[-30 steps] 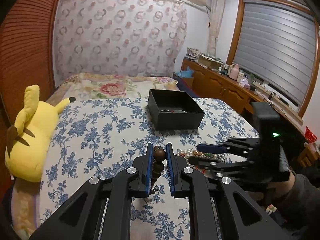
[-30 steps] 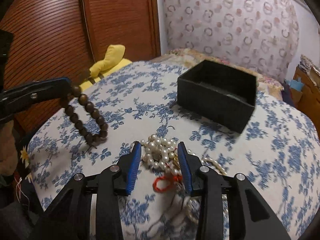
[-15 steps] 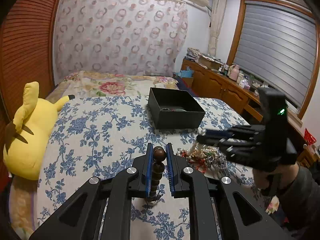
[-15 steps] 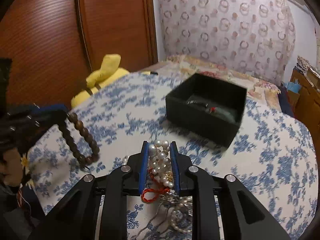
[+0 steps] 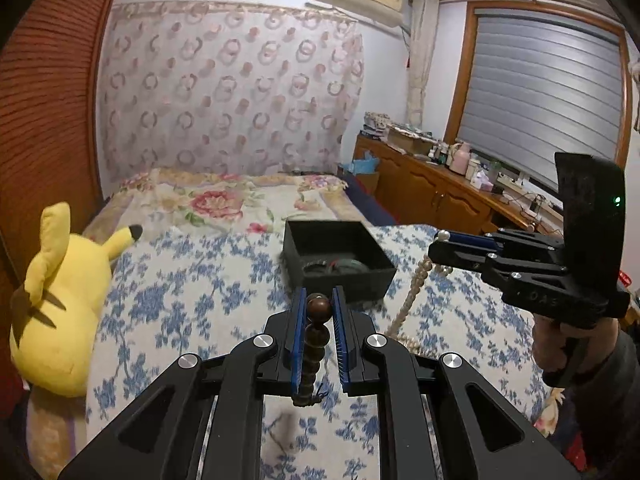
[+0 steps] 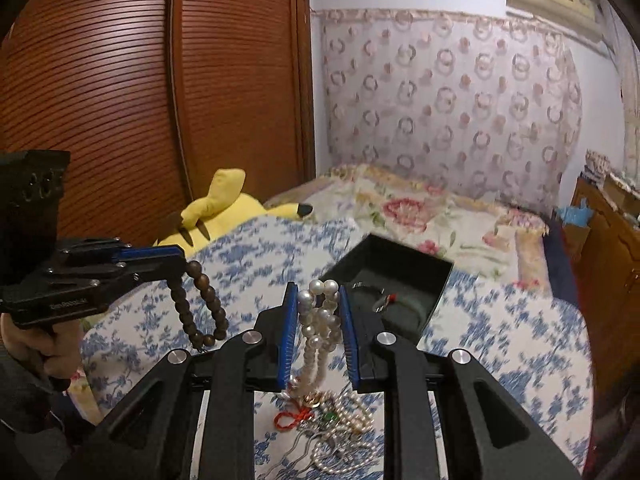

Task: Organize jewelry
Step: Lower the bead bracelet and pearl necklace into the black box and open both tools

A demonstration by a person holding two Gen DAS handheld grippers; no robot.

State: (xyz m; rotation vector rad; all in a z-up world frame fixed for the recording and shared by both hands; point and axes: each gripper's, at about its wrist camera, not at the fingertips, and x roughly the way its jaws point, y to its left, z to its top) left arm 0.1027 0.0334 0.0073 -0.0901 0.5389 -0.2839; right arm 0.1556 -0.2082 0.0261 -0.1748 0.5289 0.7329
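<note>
My left gripper (image 5: 319, 305) is shut on a brown wooden bead bracelet (image 5: 314, 340), which hangs in the air; it shows in the right wrist view (image 6: 202, 306) as a hanging loop. My right gripper (image 6: 318, 300) is shut on a pearl necklace (image 6: 318, 330) lifted above the bed; its strand trails down in the left wrist view (image 5: 412, 296). More jewelry (image 6: 328, 424), with pearls, a red cord and a green stone, lies on the bedspread below. An open black box (image 5: 340, 258) (image 6: 394, 284) holds a few items ahead.
A yellow plush toy (image 5: 60, 292) lies at the bed's left edge by the wooden wardrobe (image 6: 160, 100). A wooden cabinet (image 5: 432, 188) with clutter runs along the right wall under the window.
My right gripper shut on the pearl necklace and lifted it off the bed. Both grippers rose, the left one still carrying the bead bracelet.
</note>
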